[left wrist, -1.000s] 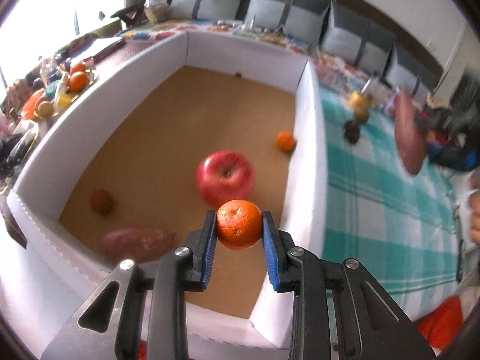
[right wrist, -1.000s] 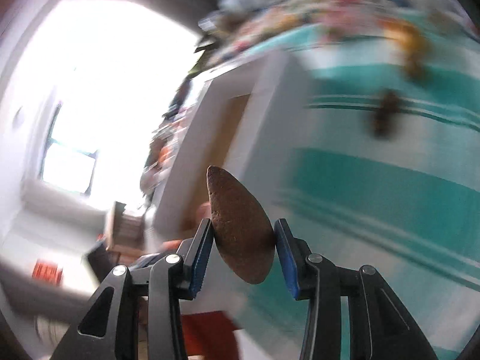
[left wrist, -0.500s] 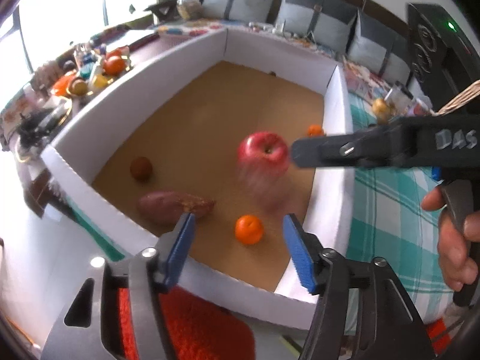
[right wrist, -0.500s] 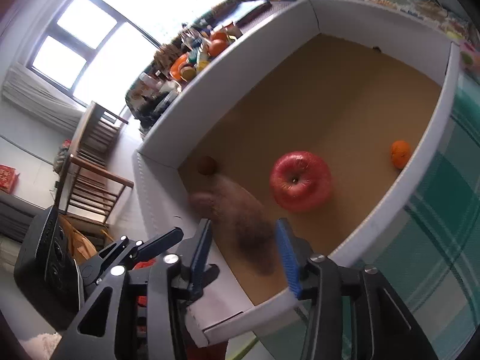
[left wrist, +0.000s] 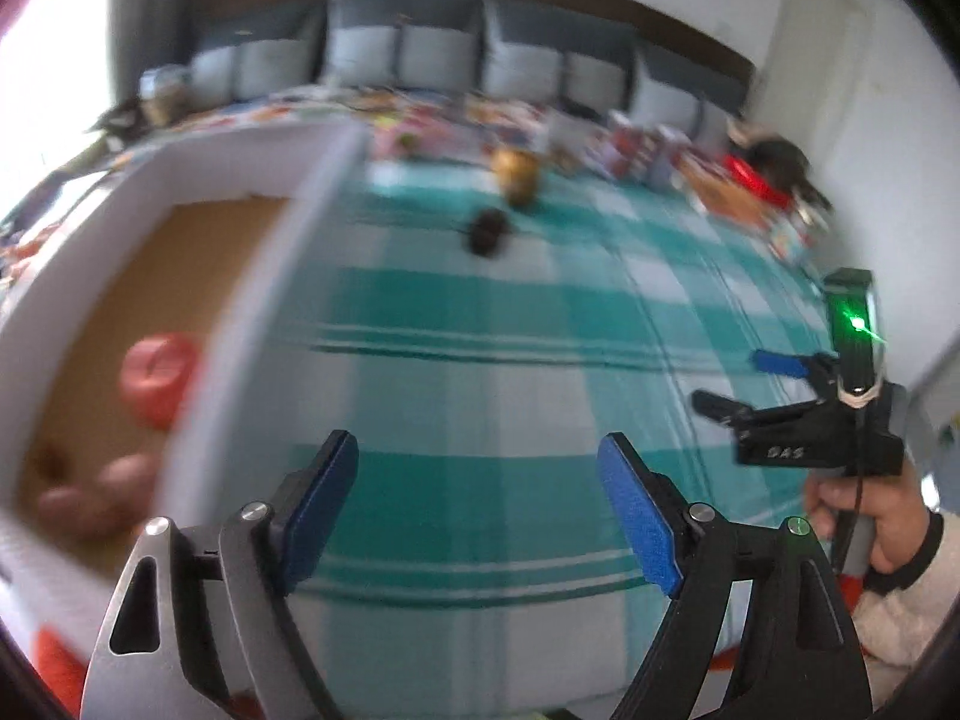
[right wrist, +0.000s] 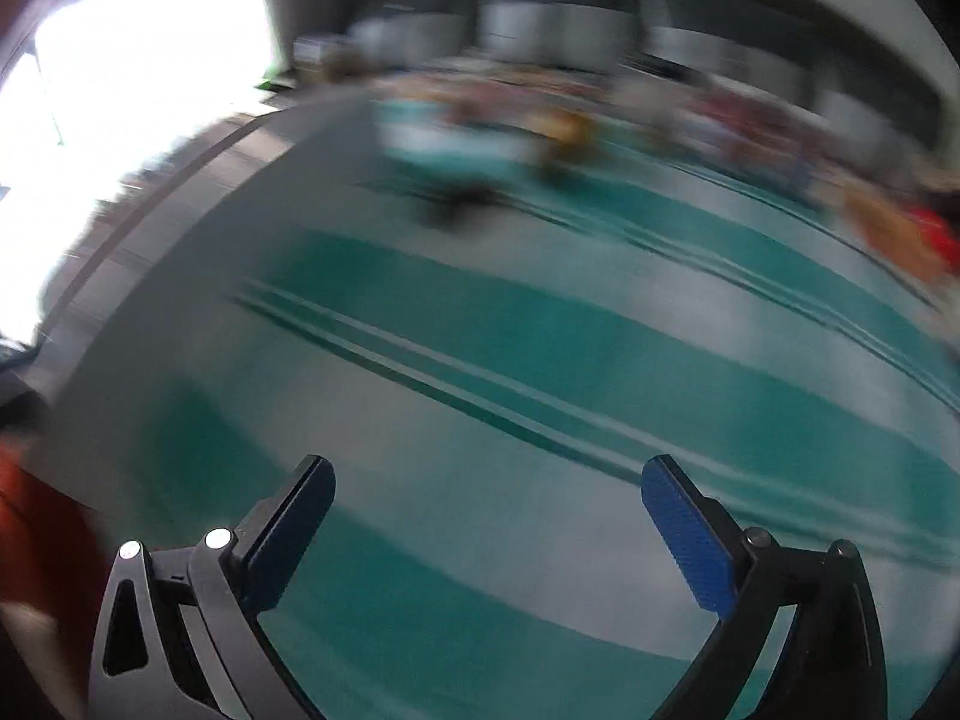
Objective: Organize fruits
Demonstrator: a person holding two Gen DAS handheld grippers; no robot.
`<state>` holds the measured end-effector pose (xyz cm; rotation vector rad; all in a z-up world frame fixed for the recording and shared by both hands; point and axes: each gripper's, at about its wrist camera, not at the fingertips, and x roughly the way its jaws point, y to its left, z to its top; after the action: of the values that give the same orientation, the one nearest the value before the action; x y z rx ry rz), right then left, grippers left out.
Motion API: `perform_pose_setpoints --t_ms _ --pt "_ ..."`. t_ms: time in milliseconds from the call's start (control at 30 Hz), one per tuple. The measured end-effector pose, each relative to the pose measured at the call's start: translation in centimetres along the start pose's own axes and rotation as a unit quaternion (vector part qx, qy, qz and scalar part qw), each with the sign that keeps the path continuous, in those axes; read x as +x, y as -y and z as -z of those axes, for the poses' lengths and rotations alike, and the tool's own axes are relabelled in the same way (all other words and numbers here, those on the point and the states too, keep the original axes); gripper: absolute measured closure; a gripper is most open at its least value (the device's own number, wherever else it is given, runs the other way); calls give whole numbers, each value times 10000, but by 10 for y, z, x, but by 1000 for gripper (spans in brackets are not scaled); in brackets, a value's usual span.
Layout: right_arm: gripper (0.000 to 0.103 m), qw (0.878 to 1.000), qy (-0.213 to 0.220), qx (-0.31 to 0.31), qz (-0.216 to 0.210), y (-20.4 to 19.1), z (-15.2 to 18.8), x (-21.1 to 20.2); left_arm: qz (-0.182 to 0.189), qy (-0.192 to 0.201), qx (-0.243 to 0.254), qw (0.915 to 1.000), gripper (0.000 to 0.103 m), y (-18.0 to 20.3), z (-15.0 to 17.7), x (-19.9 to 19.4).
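My left gripper (left wrist: 480, 468) is open and empty above the teal checked cloth (left wrist: 540, 360). The white box (left wrist: 240, 324) with a brown floor stands at the left; a red apple (left wrist: 157, 375) and sweet potatoes (left wrist: 90, 501) lie in it, blurred. A dark fruit (left wrist: 487, 229) and a yellow-brown fruit (left wrist: 516, 177) lie far back on the cloth. My right gripper (right wrist: 489, 489) is open and empty over the cloth (right wrist: 540, 330); it also shows at the right of the left wrist view (left wrist: 738, 384). The dark fruit (right wrist: 456, 198) and yellow fruit (right wrist: 567, 132) are blurred there.
Grey cushions (left wrist: 420, 60) line the back wall. Colourful packets and clutter (left wrist: 630, 138) lie along the far edge of the cloth. A bright window (right wrist: 120, 90) is at the left. Something orange-red (right wrist: 36, 516) sits at the lower left of the right wrist view.
Both grippers let go of their loads into the box, the orange and the sweet potato, and have swung right, away from the box, to over the cloth. Both now stand wide open.
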<state>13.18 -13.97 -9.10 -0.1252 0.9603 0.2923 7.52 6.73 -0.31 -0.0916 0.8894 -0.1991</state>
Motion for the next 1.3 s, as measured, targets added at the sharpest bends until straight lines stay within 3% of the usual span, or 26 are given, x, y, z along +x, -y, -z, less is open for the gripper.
perform_pose_setpoints --t_ms 133,233,333,533,600,767,1300 --pt "2 9953 171 458 840 79 37 -12 310 -214 119 9992 19 37 -3 55" --pt "2 9877 273 862 1275 118 55 -16 125 -228 337 9991 19 57 -11 93" --pt "2 9833 256 1173 1370 144 63 -9 -101 -268 466 9985 19 70 -17 128" --pt "0 9819 101 1450 1214 158 62 4 -567 -191 620 9963 11 83 -12 149" --pt "0 9817 107 1532 1123 158 63 3 -436 -212 509 9975 8 77 -12 149" --pt "0 9814 104 1492 1202 155 66 3 -514 -240 588 9967 6 81 -12 152" --pt "0 9815 105 1482 1209 156 64 3 -507 -231 589 9967 5 81 -12 153"
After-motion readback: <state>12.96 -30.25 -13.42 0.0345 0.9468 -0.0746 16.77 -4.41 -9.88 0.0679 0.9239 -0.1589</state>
